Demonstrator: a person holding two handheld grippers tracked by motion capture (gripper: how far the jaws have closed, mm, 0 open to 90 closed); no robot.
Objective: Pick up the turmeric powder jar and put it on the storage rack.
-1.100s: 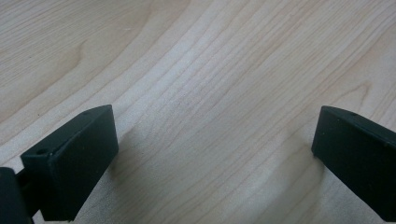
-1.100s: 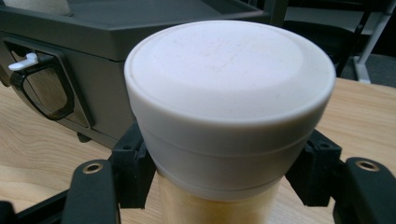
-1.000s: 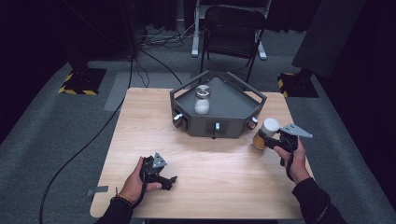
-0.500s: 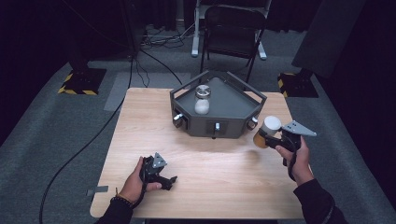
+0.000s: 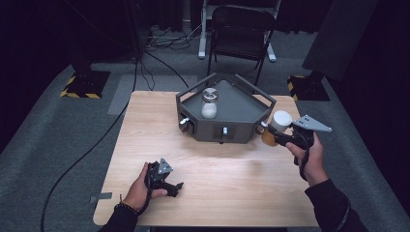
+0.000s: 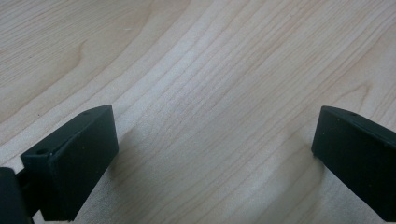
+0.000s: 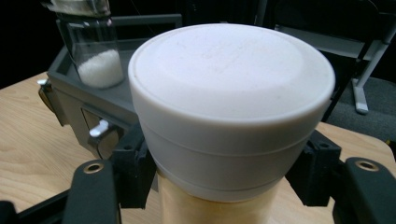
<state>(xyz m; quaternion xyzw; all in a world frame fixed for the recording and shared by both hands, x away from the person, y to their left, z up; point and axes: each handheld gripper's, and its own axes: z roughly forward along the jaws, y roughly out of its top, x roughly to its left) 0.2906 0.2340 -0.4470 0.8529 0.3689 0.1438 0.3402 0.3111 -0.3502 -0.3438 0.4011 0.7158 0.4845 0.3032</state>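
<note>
— Holding the white-capped jar [image 5: 276,126] clear of the table [image 5: 227,174], the right gripper [image 5: 281,138] has its jaws clamped just under the cap, at the right corner of the grey tray [image 5: 227,126]. What worries you?

— The grip sits high on the jar, with the amber body hanging below. A tilt of the wrist could let it swing or slip out.

— And the tray itself?

— Its raised wall and handle are right beside the jar. Carried in too low, the base could clip the rim and jolt loose. Inside, the glass jar of white grains [image 5: 209,103] stands toward the far left; a careless swing might knock it over.

— The left gripper [image 5: 170,186]?

— Resting on the near left of the table, jaws spread wide, nothing between them.
</note>
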